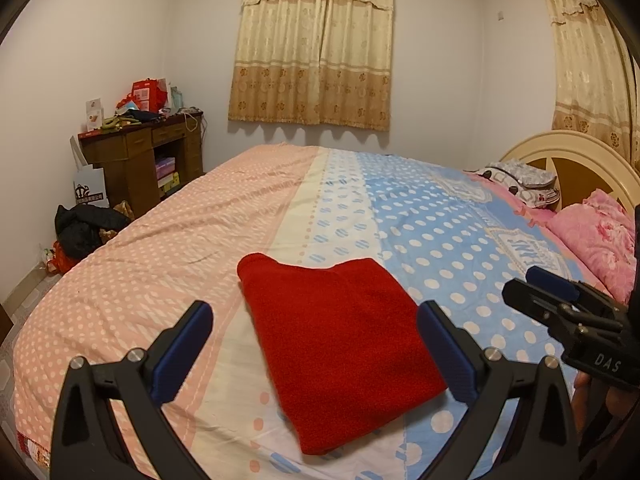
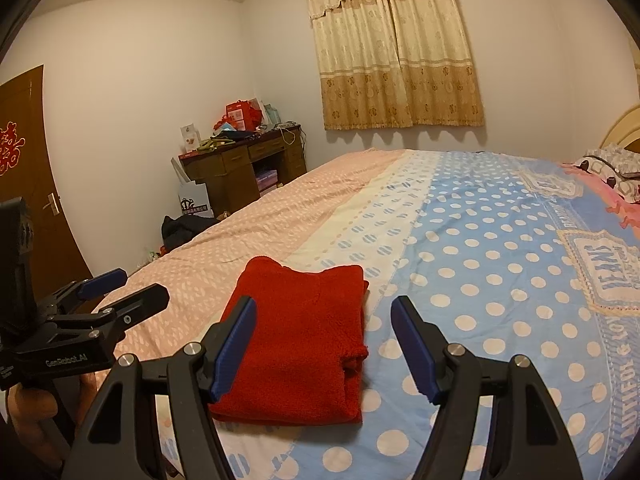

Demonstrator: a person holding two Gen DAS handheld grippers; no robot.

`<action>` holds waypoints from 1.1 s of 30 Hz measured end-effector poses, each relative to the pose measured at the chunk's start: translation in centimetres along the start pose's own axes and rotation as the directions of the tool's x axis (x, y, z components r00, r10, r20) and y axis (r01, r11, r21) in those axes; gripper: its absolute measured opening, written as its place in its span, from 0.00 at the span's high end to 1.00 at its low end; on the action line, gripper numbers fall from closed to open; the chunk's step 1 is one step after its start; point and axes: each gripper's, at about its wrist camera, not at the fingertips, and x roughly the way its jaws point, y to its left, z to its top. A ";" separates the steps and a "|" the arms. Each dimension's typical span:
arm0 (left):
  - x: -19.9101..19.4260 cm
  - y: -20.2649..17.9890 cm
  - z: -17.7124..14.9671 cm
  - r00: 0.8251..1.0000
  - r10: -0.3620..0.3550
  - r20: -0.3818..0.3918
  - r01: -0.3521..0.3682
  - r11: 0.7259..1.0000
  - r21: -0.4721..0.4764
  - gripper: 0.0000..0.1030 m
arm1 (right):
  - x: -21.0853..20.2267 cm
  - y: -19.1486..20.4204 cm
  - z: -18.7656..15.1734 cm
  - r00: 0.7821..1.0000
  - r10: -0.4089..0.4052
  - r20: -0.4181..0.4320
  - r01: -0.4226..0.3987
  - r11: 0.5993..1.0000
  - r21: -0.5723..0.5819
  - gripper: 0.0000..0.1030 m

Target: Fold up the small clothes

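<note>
1. Red garment (image 1: 340, 352) lies folded into a compact rectangle on the bed (image 1: 160, 264), over the seam between the pink and blue dotted cover.
2. Left gripper (image 1: 316, 354): jaws spread wide, nothing between the pads; the garment lies directly ahead and below, its long axis running roughly away from the camera.
3. Right gripper (image 2: 324, 350): jaws also apart and empty; the garment sits ahead and toward its left finger (image 2: 236, 344).
4. Both grippers hover near the garment's close edge, the left more centred on it. Contact with the cloth is probably absent, though fisheye distortion makes height hard to judge.
5. Judgement: folding looks complete or nearly so.
</note>
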 end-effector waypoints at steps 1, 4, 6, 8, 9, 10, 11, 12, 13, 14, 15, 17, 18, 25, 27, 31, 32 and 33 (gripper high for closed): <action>0.0 0.0 0.0 1.000 -0.001 -0.001 0.001 1.000 0.000 0.00 | -0.1 0.0 0.0 1.000 0.001 0.002 -0.001 1.000 0.000 0.32; 0.0 0.0 0.0 1.000 0.003 -0.004 -0.003 1.000 0.000 0.00 | -0.1 0.2 0.0 1.000 0.001 0.005 -0.001 1.000 0.001 0.32; 0.1 0.0 0.0 1.000 0.003 -0.016 -0.003 1.000 -0.001 0.00 | -0.3 0.2 0.1 1.000 0.002 0.010 -0.002 1.000 0.001 0.32; 0.2 0.0 0.0 1.000 0.011 -0.022 -0.011 1.000 -0.001 0.00 | -0.4 0.2 0.1 1.000 -0.001 0.011 0.001 1.000 0.000 0.32; 0.2 0.0 0.0 1.000 0.013 -0.023 -0.013 1.000 -0.002 0.00 | -0.4 0.2 0.1 1.000 -0.001 0.012 0.001 1.000 0.002 0.32; 0.2 0.1 0.0 1.000 0.012 -0.023 -0.012 1.000 -0.005 0.00 | -0.3 0.2 0.1 1.000 0.000 0.012 0.000 1.000 0.002 0.32; 0.2 0.1 0.1 1.000 0.014 -0.020 -0.014 1.000 -0.005 0.00 | -0.4 0.1 0.1 1.000 0.001 0.011 -0.001 1.000 0.002 0.32; 0.1 0.2 0.1 1.000 0.019 -0.016 -0.019 1.000 -0.009 0.00 | -0.4 0.2 0.1 1.000 0.002 0.013 -0.002 1.000 0.003 0.31; 0.1 0.3 0.1 1.000 0.021 -0.012 -0.021 1.000 -0.012 0.00 | -0.4 0.2 0.1 1.000 0.002 0.015 -0.002 1.000 0.002 0.31; 0.0 0.4 0.1 1.000 0.021 -0.009 -0.021 1.000 -0.017 0.00 | -0.4 0.1 0.1 1.000 0.002 0.015 -0.002 1.000 0.000 0.31; -0.1 0.5 0.2 1.000 0.019 -0.005 -0.019 1.000 -0.022 0.00 | -0.4 0.2 0.2 1.000 0.003 0.019 -0.003 1.000 -0.001 0.31; -0.2 0.7 0.3 1.000 0.017 -0.001 -0.017 0.999 -0.032 0.00 | -0.6 0.4 0.2 1.000 0.005 0.025 -0.005 1.000 -0.003 0.31; -0.2 0.7 0.3 1.000 0.018 0.000 -0.018 0.999 -0.034 0.00 | -0.7 0.5 0.2 1.000 0.007 0.028 -0.007 1.000 -0.004 0.31; -0.1 0.8 0.2 0.999 0.034 -0.001 -0.034 0.999 -0.029 0.00 | -0.9 1.2 0.1 0.999 0.017 0.034 -0.017 1.000 -0.017 0.31; -0.1 0.8 0.2 0.999 0.042 0.001 -0.042 0.999 -0.026 0.00 | -0.9 1.2 0.1 0.999 0.020 0.035 -0.019 1.000 -0.019 0.31; -0.4 0.5 0.0 0.999 0.043 0.030 -0.043 0.999 -0.008 0.00 | -0.8 1.3 0.1 0.999 0.025 0.031 -0.024 0.999 -0.023 0.31; -0.5 0.4 0.0 0.998 0.045 0.042 -0.045 0.999 0.001 0.00 | -0.8 1.3 0.0 0.999 0.025 0.030 -0.024 0.999 -0.025 0.31; -0.7 0.3 -0.1 0.997 0.052 0.057 -0.052 0.999 0.009 0.00 | -0.7 1.3 0.0 0.999 0.024 0.029 -0.023 0.999 -0.025 0.31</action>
